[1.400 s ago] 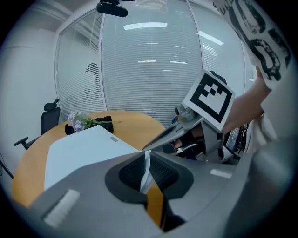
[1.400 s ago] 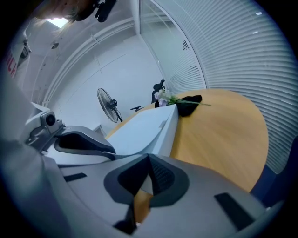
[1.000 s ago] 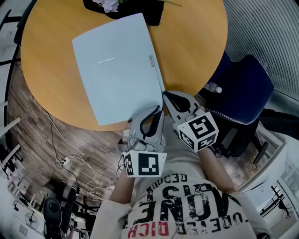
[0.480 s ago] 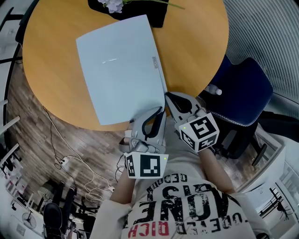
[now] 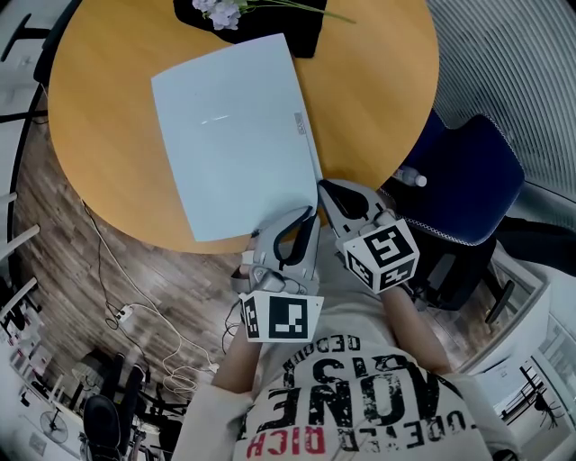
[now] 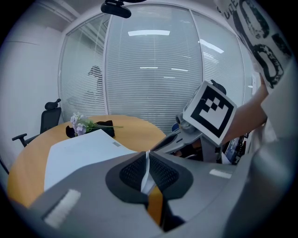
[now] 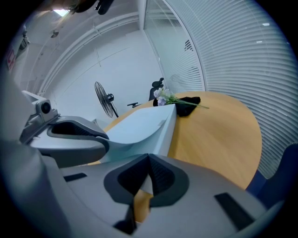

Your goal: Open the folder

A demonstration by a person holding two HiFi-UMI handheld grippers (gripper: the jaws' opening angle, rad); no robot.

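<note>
A pale blue folder [image 5: 234, 135] lies closed on the round wooden table [image 5: 378, 81], its near right corner at the table's edge. My left gripper [image 5: 309, 213] is shut on that corner. In the left gripper view a thin white edge of the folder [image 6: 79, 151] stands pinched between the pads of the left gripper [image 6: 147, 155]. In the right gripper view the cover [image 7: 139, 125] curls up toward the left gripper [image 7: 70, 132]. My right gripper [image 5: 322, 185] sits just right of it at the folder's right edge. Its jaws [image 7: 149, 157] are shut with nothing showing between them.
Purple flowers on a black cloth [image 5: 234, 11] lie at the table's far side. A blue chair [image 5: 468, 180] with a bottle [image 5: 409, 173] on it stands to the right. Cables [image 5: 135, 306] trail over the wooden floor below the table's near edge.
</note>
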